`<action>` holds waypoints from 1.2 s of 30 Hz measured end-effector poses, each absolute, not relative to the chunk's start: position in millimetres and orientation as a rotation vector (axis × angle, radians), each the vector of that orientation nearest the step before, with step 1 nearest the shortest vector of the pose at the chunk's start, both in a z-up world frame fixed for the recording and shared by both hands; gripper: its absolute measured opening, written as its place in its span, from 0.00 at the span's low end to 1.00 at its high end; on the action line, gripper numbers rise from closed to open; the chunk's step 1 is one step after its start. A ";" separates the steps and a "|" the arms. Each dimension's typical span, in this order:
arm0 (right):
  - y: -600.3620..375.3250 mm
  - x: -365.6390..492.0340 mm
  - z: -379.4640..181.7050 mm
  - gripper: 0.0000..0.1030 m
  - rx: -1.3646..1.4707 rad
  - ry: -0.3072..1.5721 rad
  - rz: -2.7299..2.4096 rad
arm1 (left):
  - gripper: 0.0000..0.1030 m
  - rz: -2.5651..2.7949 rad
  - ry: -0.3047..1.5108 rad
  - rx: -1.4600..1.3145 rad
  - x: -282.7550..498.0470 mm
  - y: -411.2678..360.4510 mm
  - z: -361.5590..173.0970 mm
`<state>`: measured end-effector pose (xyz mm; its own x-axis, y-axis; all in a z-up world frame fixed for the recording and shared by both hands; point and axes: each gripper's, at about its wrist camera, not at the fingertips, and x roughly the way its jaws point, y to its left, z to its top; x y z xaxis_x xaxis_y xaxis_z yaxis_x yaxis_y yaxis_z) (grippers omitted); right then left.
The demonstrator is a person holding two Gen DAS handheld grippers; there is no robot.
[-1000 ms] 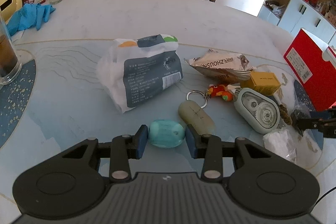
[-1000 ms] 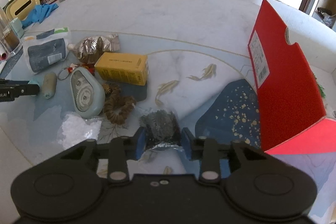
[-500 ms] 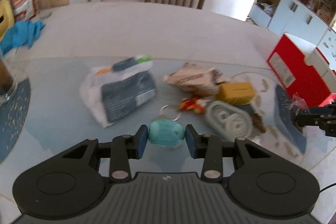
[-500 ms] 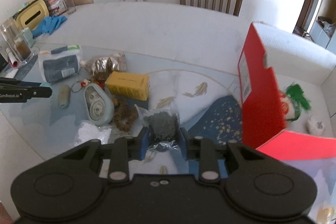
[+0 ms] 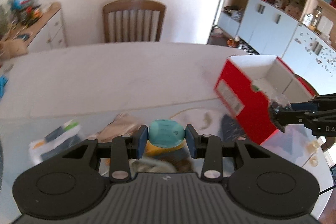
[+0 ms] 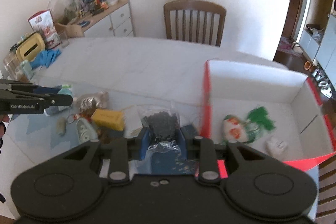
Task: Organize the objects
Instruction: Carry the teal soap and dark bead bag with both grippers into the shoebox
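Observation:
My left gripper (image 5: 166,136) is shut on a teal oval case (image 5: 166,135), held in the air above the table's clutter. My right gripper (image 6: 163,135) is shut on a clear bag of dark bits (image 6: 160,121), lifted just left of the open red box (image 6: 252,85). In the left wrist view the right gripper (image 5: 277,117) and its bag hang beside the red box (image 5: 241,93). The box holds a green-tasselled toy (image 6: 237,127) and a small white item (image 6: 276,145).
On the table (image 6: 147,60) lie a yellow box (image 6: 109,119), a grey-green gear case (image 6: 85,132), a foil pouch (image 6: 92,99), a beige oval piece (image 6: 61,128) and a white-and-grey bag (image 5: 56,140). A wooden chair (image 6: 193,22) stands at the far side.
Both grippers have risen off the table with their loads, the teal case and the bag of dark bits. Both views now look higher, and the red box's inside has come into sight.

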<state>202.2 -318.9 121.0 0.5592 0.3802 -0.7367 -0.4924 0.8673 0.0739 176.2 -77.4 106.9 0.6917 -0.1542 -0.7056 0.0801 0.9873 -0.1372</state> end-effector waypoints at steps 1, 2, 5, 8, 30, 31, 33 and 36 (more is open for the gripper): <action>-325.0 203.9 123.5 0.28 -0.144 0.824 0.514 | 0.37 -0.142 0.793 -0.094 179.8 -86.3 110.0; -331.3 205.7 125.7 0.28 -0.142 0.819 0.510 | 0.37 -0.152 0.790 -0.090 183.2 -95.3 112.5; -350.6 212.2 129.7 0.28 -0.131 0.813 0.496 | 0.37 -0.180 0.790 -0.073 192.9 -123.0 116.7; -370.4 219.2 130.8 0.28 -0.131 0.806 0.474 | 0.37 -0.203 0.793 -0.062 202.5 -151.2 118.8; -487.1 302.0 99.4 0.28 -0.127 0.847 0.376 | 0.37 -0.284 0.893 -0.002 298.8 -314.7 101.1; -489.2 305.4 96.6 0.28 -0.129 0.853 0.372 | 0.37 -0.286 0.898 0.006 304.0 -320.4 99.3; -492.8 310.3 90.8 0.28 -0.138 0.864 0.372 | 0.37 -0.287 0.905 0.031 313.4 -332.1 95.3; -494.5 316.6 82.1 0.28 -0.154 0.881 0.380 | 0.37 -0.280 0.914 0.070 326.9 -348.1 87.7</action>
